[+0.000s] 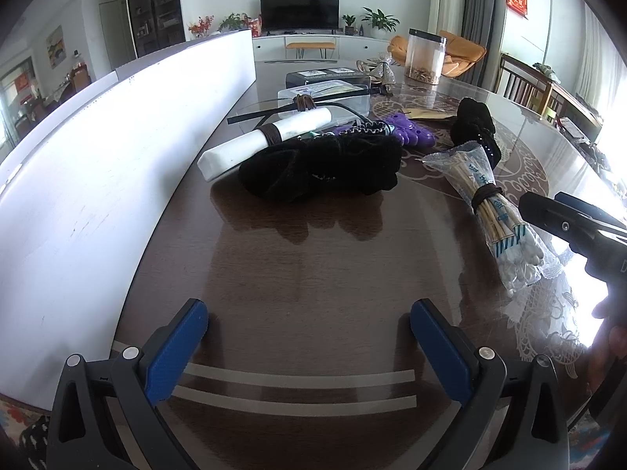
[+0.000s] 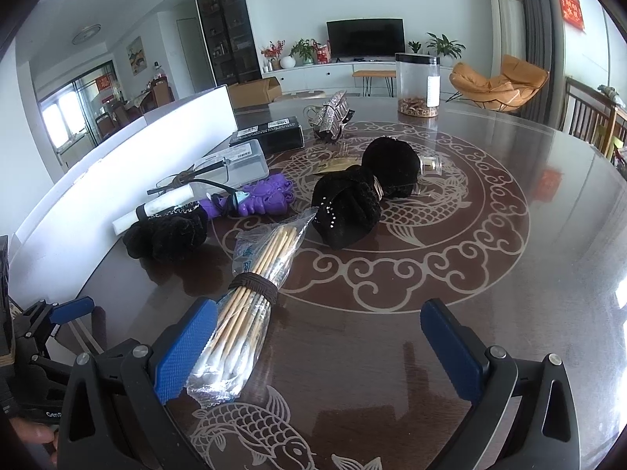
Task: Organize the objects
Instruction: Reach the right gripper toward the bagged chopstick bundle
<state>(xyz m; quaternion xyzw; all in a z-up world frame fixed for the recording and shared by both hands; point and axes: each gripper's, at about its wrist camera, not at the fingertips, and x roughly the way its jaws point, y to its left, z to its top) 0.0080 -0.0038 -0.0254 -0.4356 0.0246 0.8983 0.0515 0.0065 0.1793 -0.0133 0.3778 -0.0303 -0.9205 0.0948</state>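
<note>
Right gripper (image 2: 317,344) wide open, empty; cotton swab bag (image 2: 245,313) lies just inside its left finger, touching. Light, crinkly plastic, slippery, sticks stiff; best grip at brown band (image 2: 254,288). Left gripper (image 1: 307,344) wide open, empty, swabs well off right.

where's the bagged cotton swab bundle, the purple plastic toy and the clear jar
bagged cotton swab bundle (image 2: 250,293), right wrist view, brown tie band
purple plastic toy (image 2: 266,197), right wrist view, body middle
clear jar (image 2: 417,82), right wrist view, wall
</note>
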